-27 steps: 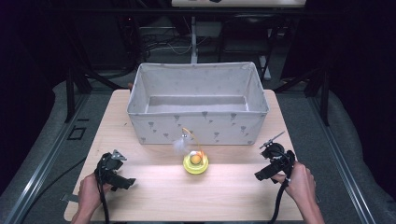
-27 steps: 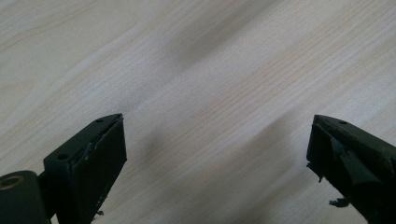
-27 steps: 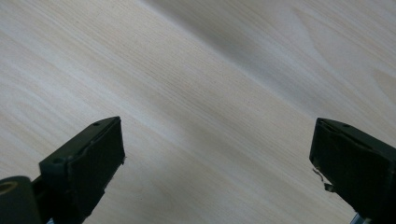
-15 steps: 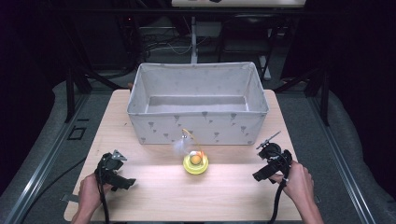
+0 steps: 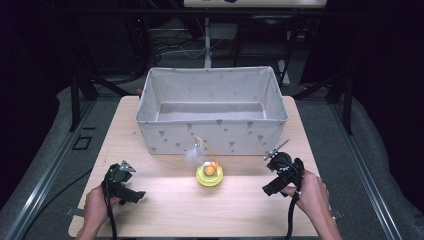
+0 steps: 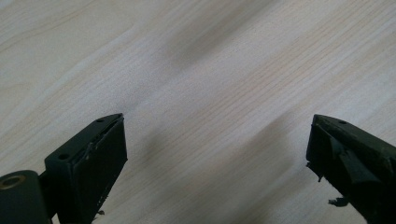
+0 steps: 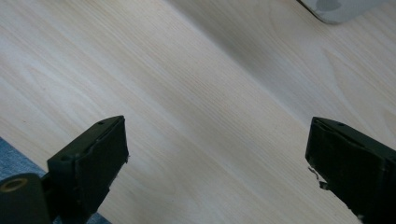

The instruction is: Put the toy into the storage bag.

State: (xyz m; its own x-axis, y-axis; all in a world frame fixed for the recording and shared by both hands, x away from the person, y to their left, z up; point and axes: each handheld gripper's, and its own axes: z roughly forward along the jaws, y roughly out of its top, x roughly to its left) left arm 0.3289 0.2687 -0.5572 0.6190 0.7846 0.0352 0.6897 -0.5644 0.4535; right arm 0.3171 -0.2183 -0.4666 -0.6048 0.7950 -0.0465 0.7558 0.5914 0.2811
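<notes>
A yellow round toy [image 5: 209, 175] holds an orange ball, and a thin wire rises from it with a white feather [image 5: 194, 154] at its end. It stands on the wooden table [image 5: 165, 210], just in front of the grey fabric box [image 5: 212, 131]. My left gripper [image 5: 120, 181] is held low at the front left, apart from the toy. Its jaws stand wide open over bare wood [image 6: 217, 121]. My right gripper [image 5: 280, 169] is right of the toy, also open, with nothing between its fingers [image 7: 217, 122].
The fabric box is open-topped, looks empty, and takes up the back half of the table. Its corner [image 7: 336, 5] shows in the right gripper view, where the table's edge and the blue-grey floor [image 7: 14, 149] lie close to the jaws. Dark frame legs stand around the table.
My right gripper has shifted a little to the left, toward the toy. The left gripper and the toy have stayed put.
</notes>
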